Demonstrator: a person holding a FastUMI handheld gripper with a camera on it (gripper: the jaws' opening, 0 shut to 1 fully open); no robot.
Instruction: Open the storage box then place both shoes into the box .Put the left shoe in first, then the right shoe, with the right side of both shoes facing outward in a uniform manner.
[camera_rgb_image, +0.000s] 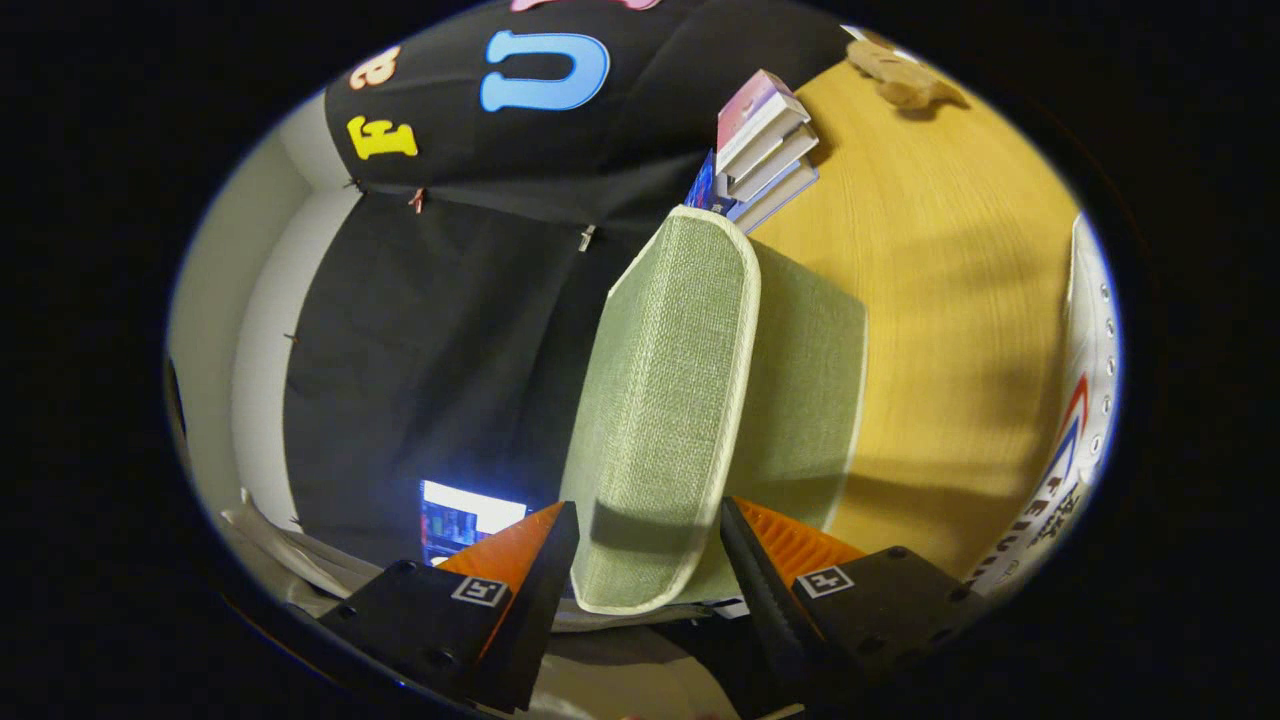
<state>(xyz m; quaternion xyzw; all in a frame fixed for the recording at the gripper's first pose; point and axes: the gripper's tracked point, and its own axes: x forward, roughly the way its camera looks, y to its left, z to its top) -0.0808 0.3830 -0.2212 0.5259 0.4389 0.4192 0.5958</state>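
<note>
Two fingers of the gripper (648, 545) clamp the raised lid (665, 400) of the green fabric storage box (810, 390) on the wooden table (950, 300). Opening underway; one shoe (1075, 440) waits beside; neither loaded, by appearance.

The lid (665, 400) of the storage box (800, 390) stands up between the two fingers of the gripper (648, 560), one finger on each side of its near end. The box sits on the table (950, 300). Beyond the box lies a stack of books (765, 150), and a shoe (1085, 400) lies on the table, off to the side of the box.
</note>
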